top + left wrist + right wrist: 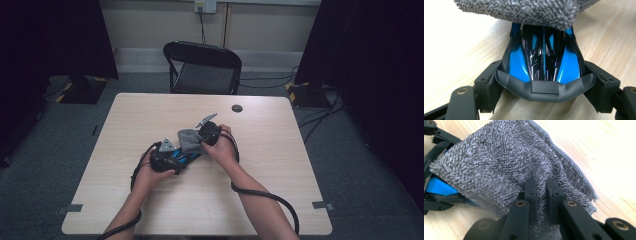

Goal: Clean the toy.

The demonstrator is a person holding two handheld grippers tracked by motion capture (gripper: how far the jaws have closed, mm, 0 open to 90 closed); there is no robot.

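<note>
We've got the left gripper (541,87) clamped wide on a glossy blue-black toy car (544,60); right gripper (541,188) pinches a fuzzy grey microfibre cloth (499,165) draped over it.

Ahead of you, a pale wooden worktop (280,165), a small dark round disc (237,108) near its far edge, a black folding chair (202,67) behind it, grey carpet (360,170), a wall socket (205,6).
</note>
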